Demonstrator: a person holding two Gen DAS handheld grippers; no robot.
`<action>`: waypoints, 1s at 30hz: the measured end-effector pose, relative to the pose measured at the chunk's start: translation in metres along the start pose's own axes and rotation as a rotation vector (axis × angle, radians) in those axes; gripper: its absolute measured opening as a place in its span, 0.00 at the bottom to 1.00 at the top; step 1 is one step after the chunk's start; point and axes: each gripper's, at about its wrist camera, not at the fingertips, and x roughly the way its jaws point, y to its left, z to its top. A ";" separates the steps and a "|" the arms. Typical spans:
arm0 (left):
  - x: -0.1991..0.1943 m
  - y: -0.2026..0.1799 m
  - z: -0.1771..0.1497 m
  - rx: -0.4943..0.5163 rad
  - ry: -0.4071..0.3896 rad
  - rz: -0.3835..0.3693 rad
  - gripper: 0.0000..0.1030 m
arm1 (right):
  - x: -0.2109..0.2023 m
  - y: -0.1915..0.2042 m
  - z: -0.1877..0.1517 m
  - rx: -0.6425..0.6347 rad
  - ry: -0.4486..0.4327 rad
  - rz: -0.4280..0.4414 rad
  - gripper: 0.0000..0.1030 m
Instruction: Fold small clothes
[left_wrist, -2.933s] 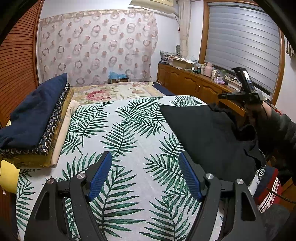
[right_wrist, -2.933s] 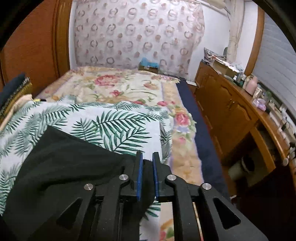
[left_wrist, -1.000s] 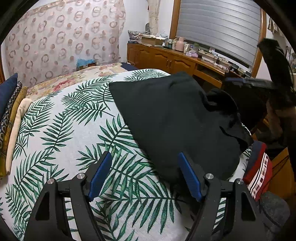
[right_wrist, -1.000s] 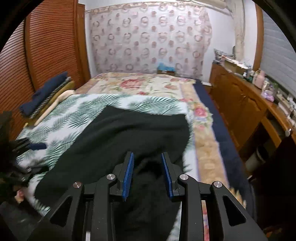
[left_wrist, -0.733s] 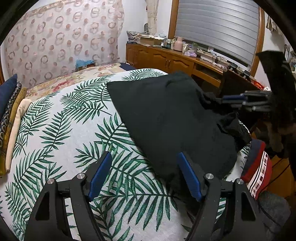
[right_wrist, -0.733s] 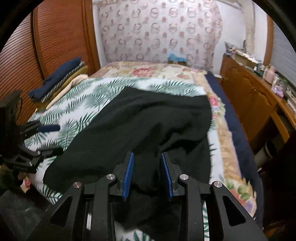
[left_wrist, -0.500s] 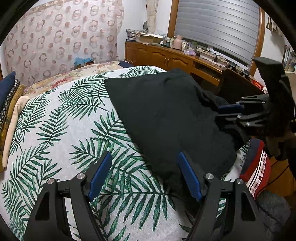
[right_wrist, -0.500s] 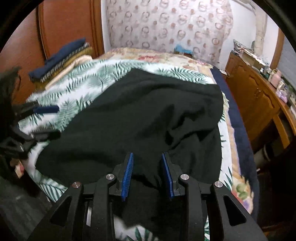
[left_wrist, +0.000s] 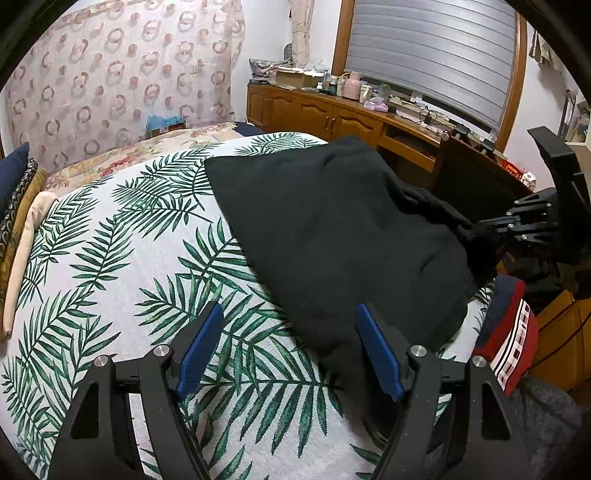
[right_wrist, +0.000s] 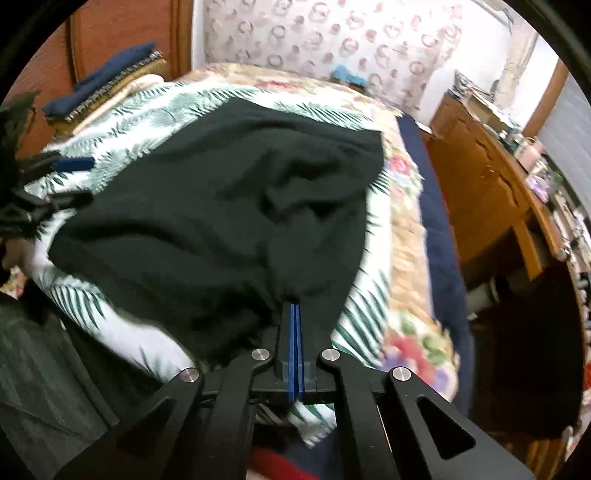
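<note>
The dark garment (left_wrist: 332, 236), spread across the leaf-print bed (left_wrist: 122, 258) mid-frame, is pinched at its lower edge by the right gripper (right_wrist: 294, 314), apparently for lifting; the left gripper (left_wrist: 291, 347) fingers are held spread beside its corner.

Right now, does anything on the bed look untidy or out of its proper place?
Yes. The black garment lies rumpled and crooked on the leaf-print bedspread, with its near edge hanging over the side of the bed. The right gripper pinches a bunched fold of it. Nothing looks spilled or damaged.
</note>
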 end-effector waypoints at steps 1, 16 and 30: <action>0.000 0.000 0.000 0.001 0.000 -0.002 0.73 | -0.001 -0.002 -0.002 0.003 0.011 -0.017 0.00; 0.006 -0.006 0.000 0.010 0.023 -0.010 0.73 | 0.008 0.012 -0.006 0.136 -0.119 0.070 0.33; 0.007 -0.010 -0.002 0.013 0.044 -0.019 0.73 | -0.009 -0.017 -0.032 0.093 -0.091 0.056 0.05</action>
